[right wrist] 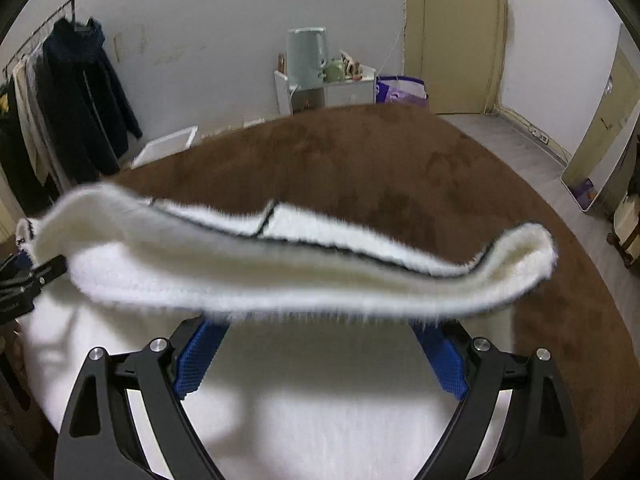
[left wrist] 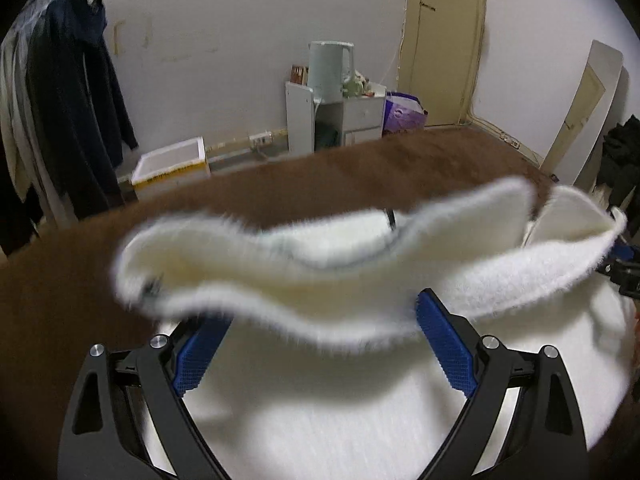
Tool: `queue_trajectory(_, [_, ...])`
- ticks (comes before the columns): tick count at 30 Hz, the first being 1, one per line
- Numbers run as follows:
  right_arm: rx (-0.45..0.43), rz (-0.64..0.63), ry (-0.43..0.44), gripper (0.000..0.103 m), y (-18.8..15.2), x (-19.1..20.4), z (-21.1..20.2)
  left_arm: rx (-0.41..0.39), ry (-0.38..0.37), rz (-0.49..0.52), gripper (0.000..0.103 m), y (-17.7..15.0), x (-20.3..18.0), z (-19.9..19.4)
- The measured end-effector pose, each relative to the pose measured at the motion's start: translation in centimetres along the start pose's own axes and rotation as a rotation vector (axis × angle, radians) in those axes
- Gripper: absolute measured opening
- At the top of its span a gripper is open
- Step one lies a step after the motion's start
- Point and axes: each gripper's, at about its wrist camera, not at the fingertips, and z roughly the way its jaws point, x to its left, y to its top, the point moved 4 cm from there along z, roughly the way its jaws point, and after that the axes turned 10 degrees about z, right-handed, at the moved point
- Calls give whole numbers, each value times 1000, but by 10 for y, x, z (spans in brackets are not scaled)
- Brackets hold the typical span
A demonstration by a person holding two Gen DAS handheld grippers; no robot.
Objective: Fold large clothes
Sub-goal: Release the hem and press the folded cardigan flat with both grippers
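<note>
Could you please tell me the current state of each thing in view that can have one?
white fuzzy garment: hem edge raised and blurred above the rest, which lies spread below.
left gripper: jaws wide open, pads not pressing the fabric.
right gripper: jaws wide open, nothing clamped.
brown carpet: flat under the garment.
door: closed.
dark coats: hanging on a rack.

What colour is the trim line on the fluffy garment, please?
Black, on the fluffy white garment; clearest in the right wrist view.

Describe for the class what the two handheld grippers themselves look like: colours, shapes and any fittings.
Both match. The left gripper and the right gripper each have two curved black arms with teardrop cut-outs, round silver bolt heads at the joints, and blue pads with a fine grid texture. No cables, sleeves or readable markings show.
</note>
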Motion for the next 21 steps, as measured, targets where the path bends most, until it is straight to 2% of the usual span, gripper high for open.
queue_trajectory(4, [-12, 6, -16, 88, 13, 1, 6, -28, 23, 6, 91, 22, 7, 0])
queue_trajectory(7, [-9, 16, 5, 89, 14, 5, 2, -24, -7, -5, 91, 24, 6, -6])
queue_trajectory(12, [47, 43, 48, 89, -7, 10, -8, 40, -66, -28, 92, 0, -13, -11])
queue_trajectory(16, [84, 33, 68, 89, -32, 17, -18, 48, -96, -60, 93, -25, -21, -18])
queue_trajectory(18, [110, 6, 49, 89, -46, 22, -15, 72, -75, -31, 95, -39, -27, -11])
queue_trajectory(20, [116, -52, -7, 89, -56, 24, -5, 108, -38, -21, 95, -53, -24, 3])
queue_trajectory(21, [112, -73, -32, 89, -58, 24, 0, 112, -47, -26, 96, -61, -22, 11])
